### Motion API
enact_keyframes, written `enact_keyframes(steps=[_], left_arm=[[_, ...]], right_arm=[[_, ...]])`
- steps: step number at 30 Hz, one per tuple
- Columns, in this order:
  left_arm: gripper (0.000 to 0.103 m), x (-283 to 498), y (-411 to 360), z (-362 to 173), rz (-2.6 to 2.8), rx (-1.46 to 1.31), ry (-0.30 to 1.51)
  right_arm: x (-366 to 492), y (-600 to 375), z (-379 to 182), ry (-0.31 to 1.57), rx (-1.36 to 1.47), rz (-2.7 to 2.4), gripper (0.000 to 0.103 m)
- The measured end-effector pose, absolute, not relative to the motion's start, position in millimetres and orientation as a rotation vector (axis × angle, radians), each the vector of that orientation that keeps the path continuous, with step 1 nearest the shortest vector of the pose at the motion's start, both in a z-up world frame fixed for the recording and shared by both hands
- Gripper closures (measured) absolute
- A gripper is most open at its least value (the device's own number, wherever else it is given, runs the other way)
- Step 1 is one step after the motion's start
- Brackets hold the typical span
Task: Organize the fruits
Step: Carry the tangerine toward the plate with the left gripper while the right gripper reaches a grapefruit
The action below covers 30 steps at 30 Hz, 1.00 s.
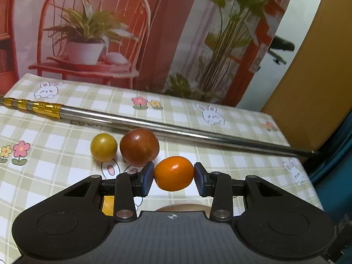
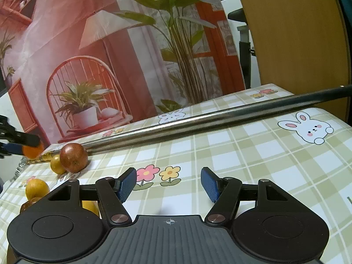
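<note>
— What lay on the checked tablecloth (image 1: 66, 171)?
— A metal rod (image 1: 176, 127) with a gold-banded end, running from nine o'clock toward four.
— Behind it?
— A printed backdrop (image 2: 66, 44) stood at twelve.

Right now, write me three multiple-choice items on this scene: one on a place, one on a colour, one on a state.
1. Where does the metal rod lie?
A. Behind the fruits, across the tablecloth
B. Inside a basket
C. On the chair

2. What colour is the fruit in the left hand-held gripper?
A. Green
B. Orange
C. Purple

3. How is the right hand-held gripper?
A. Shut on a fruit
B. Shut on the rod
C. Open, empty

Key: A, it runs past the reddish-brown fruit; B, the orange fruit sits between the pads; C, only tablecloth shows between its fingers.
</note>
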<state>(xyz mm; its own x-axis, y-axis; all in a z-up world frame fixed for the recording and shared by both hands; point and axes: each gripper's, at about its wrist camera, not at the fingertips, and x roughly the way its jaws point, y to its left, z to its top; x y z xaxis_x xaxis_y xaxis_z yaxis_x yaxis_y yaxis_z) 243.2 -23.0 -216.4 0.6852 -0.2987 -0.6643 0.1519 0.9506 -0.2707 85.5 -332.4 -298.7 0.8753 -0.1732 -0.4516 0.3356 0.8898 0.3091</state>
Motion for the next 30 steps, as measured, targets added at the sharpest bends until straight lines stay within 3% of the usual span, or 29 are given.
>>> enact_keyframes(steps=[10, 30], left_arm=[[0.061, 212, 16, -212, -0.26, -0.238, 0.713], [0.061, 165, 66, -199, -0.245, -0.254, 0.603]], right_arm=[[89, -330, -295, 0.495, 0.392, -0.308, 0.046], [100, -292, -237, 0.506, 0.337, -0.292, 0.046]])
